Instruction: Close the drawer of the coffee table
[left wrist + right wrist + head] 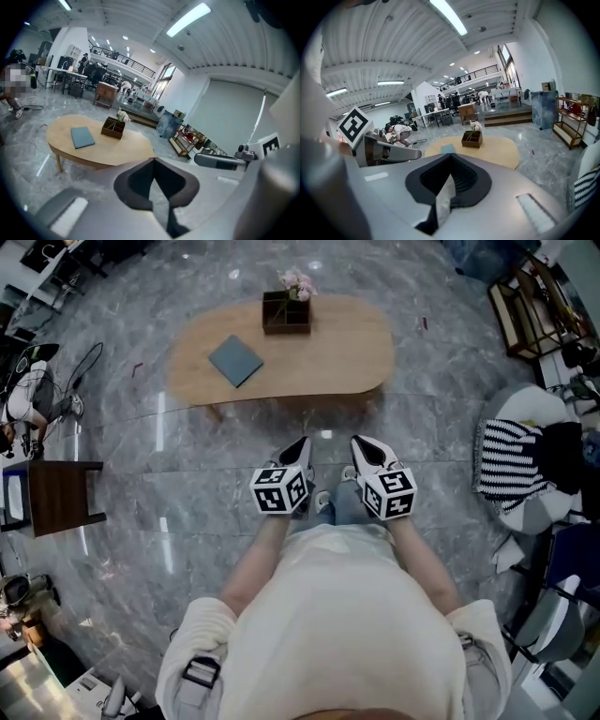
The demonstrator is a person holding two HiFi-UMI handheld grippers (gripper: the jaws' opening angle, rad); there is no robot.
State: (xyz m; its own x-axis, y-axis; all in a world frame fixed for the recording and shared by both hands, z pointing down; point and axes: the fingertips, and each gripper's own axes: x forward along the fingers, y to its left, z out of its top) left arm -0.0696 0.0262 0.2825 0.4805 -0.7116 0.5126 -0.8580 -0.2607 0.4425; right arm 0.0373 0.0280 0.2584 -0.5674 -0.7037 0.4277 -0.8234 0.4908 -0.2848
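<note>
The oval wooden coffee table (319, 357) stands on the marble floor ahead of me, a blue book (235, 360) and a brown box of flowers (286, 313) on its top. No drawer shows on its near edge from any view. Both grippers hang in the air short of the table, side by side and apart from it. My left gripper (302, 444) is shut with nothing in it, and so is my right gripper (361, 443). The left gripper view shows its closed jaws (154, 161) below the table (117, 149). The right gripper view shows the same (450, 157), with the table (501, 151) beyond.
A dark side table (61, 495) stands at the left. At the right are a chair with a striped cushion (511, 465) and a metal shelf (534, 306). A crouching person (398, 132) and floor cables lie far left. Bare marble floor separates me from the table.
</note>
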